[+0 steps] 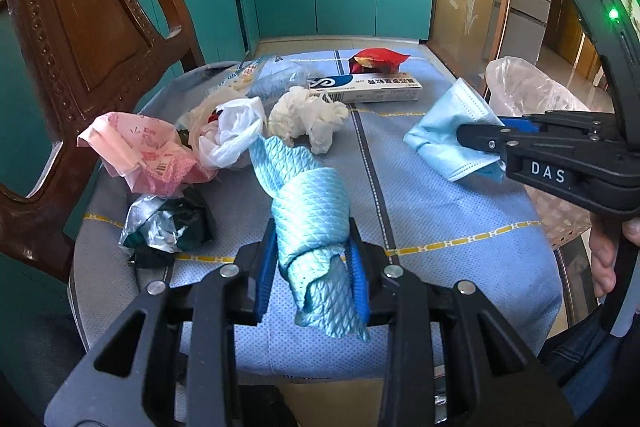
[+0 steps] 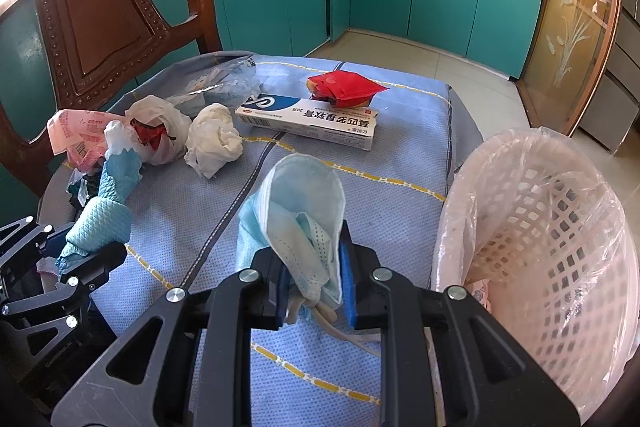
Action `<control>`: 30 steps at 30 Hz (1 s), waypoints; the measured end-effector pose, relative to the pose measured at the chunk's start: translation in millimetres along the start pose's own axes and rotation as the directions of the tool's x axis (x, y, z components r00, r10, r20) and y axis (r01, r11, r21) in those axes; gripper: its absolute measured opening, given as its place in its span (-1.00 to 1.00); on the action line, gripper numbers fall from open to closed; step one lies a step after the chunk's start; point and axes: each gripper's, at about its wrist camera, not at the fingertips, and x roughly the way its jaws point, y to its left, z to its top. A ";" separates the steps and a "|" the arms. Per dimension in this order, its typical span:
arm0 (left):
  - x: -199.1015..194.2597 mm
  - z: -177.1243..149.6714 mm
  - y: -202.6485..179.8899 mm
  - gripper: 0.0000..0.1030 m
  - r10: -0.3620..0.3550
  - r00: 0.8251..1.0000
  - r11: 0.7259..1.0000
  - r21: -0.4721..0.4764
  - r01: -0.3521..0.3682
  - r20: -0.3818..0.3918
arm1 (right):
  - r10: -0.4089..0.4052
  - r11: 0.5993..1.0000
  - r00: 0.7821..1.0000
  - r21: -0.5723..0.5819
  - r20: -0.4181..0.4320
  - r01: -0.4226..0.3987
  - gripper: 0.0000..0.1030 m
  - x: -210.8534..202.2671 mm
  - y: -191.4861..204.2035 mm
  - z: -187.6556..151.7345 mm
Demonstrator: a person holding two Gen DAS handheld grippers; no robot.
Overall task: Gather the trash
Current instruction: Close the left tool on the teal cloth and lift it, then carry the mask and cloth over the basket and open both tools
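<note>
A twisted teal cloth (image 1: 308, 203) lies on the blue-covered table (image 1: 432, 211), and my left gripper (image 1: 314, 239) is shut on its near end, blue pads pressing both sides. From the right wrist view that cloth (image 2: 104, 219) and the left gripper (image 2: 88, 247) sit at the lower left. My right gripper (image 2: 312, 251) is shut on a light blue face mask (image 2: 304, 187), which stands up folded between the pads. The left wrist view shows the mask (image 1: 448, 131) at the right, held by the right gripper (image 1: 480, 137). A pink mesh basket (image 2: 540, 211) lined with clear plastic stands just right of the mask.
More trash lies on the far half: pink bag (image 1: 140, 151), white bag (image 1: 232, 131), crumpled tissue (image 1: 308, 115), silver-dark wrapper (image 1: 168, 223), ointment box (image 1: 368, 87), red packet (image 1: 376, 61), clear bag (image 1: 264, 75). A carved wooden chair (image 1: 80, 27) stands at the left. A hand (image 1: 604, 259) shows at the right.
</note>
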 end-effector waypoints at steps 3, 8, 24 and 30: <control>-0.8 -0.6 -0.4 -0.36 0.000 1.000 1.000 0.001 0.000 0.002 | -0.001 1.000 1.000 0.000 0.003 0.001 -0.58 -0.8 -0.2 0.0; -1.2 -2.0 -2.4 -0.36 -0.003 1.000 1.000 0.005 0.003 0.000 | -0.003 1.000 1.000 0.000 0.005 0.003 -0.58 -1.7 -0.5 -0.1; -4.7 -2.2 -4.4 -0.36 -0.006 1.000 1.000 0.011 0.005 0.024 | -0.007 1.000 1.000 0.000 0.009 0.007 -0.58 -1.7 0.2 -0.2; -14.8 17.4 -2.4 -0.36 -0.022 0.997 1.000 0.002 0.022 0.073 | -0.021 0.995 0.987 0.102 0.158 0.005 -0.58 -44.6 -25.0 12.6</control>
